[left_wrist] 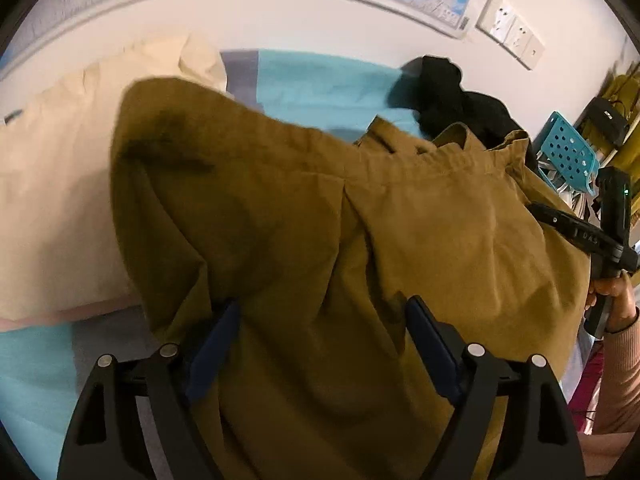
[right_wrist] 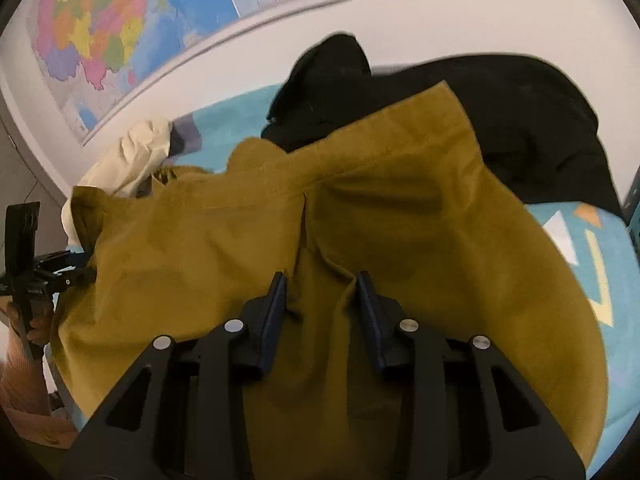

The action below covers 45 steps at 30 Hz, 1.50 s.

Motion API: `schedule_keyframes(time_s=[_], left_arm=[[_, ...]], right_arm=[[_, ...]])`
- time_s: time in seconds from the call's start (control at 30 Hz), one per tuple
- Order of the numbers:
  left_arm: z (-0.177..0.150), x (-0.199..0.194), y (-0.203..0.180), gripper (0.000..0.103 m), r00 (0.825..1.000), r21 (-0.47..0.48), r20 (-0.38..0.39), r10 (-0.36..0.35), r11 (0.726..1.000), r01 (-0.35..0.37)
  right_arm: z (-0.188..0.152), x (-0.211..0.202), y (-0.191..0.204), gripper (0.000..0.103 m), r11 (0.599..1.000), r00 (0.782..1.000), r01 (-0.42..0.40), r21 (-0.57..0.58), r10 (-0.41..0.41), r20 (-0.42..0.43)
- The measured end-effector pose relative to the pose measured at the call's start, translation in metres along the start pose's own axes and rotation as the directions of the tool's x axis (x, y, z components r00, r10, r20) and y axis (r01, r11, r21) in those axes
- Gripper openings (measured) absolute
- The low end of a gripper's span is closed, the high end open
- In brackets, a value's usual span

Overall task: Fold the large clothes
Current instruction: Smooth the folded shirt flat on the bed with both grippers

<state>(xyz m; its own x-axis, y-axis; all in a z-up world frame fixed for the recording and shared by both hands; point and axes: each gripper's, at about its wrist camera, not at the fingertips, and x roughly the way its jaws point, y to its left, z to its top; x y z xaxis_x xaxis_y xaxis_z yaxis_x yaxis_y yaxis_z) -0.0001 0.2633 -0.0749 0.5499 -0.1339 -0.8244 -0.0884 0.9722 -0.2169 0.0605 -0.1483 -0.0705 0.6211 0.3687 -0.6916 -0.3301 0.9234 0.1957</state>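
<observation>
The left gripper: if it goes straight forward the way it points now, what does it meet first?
Most likely the mustard-brown garment: its cloth already lies between the open fingers of the left gripper; depth is unclear.

left tool (left_wrist: 322, 322) spread wide; right tool (right_wrist: 321, 294) narrower, parted

1 mustard garment (left_wrist: 360, 240), 1 black garment (right_wrist: 500, 112), 1 cream garment (left_wrist: 60, 200), 2 maps (right_wrist: 120, 32)

I see the garment (left_wrist: 320, 220) between my left fingers (left_wrist: 218, 332); a black heap (right_wrist: 500, 120) lies beyond the right fingers (right_wrist: 366, 300).
</observation>
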Motion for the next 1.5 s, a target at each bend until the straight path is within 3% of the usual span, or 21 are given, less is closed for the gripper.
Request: schedule_keyframes(time_s=[0.23,0.37,0.73,0.97,1.1,1.27,1.37,1.5], left_arm=[[-0.004,-0.031,-0.021,0.082,0.997,0.044,0.073,0.026,0.999,-0.029],[-0.006,-0.042,-0.036,0.082,0.995,0.082,0.096,0.032,0.996,-0.040],[-0.002,-0.029,-0.061,0.083,0.994,0.131,0.093,0.064,0.988,-0.076],[0.002,0.003,-0.055,0.083,0.996,0.096,0.023,0.082,0.992,-0.084],[0.004,0.007,-0.054,0.084,0.996,0.094,0.007,0.086,0.992,-0.086],[0.016,0.000,-0.052,0.085,0.995,0.088,0.035,0.090,0.992,-0.093],[0.028,0.012,-0.046,0.085,0.995,0.059,0.004,0.101,0.993,-0.101],[0.036,0.025,-0.040,0.086,0.994,0.030,-0.037,0.106,0.994,-0.105]], right_arm=[[-0.011,-0.047,0.013,0.057,0.999,0.994,-0.038,0.005,0.037,0.104],[-0.011,-0.053,0.028,0.057,0.996,0.991,-0.080,-0.031,0.083,0.104],[-0.016,-0.013,0.074,0.057,0.975,0.982,-0.188,-0.119,0.188,-0.011],[-0.017,0.010,0.070,0.056,0.980,0.983,-0.175,-0.093,0.170,-0.063],[-0.005,-0.014,0.057,0.056,0.985,0.988,-0.152,-0.084,0.154,0.009],[0.020,-0.024,0.008,0.060,0.997,0.996,-0.059,0.052,0.055,0.066],[0.029,-0.005,-0.018,0.063,0.993,1.000,-0.002,0.116,0.003,-0.007],[0.027,0.018,-0.037,0.059,0.984,0.997,0.021,0.179,-0.007,-0.080]])
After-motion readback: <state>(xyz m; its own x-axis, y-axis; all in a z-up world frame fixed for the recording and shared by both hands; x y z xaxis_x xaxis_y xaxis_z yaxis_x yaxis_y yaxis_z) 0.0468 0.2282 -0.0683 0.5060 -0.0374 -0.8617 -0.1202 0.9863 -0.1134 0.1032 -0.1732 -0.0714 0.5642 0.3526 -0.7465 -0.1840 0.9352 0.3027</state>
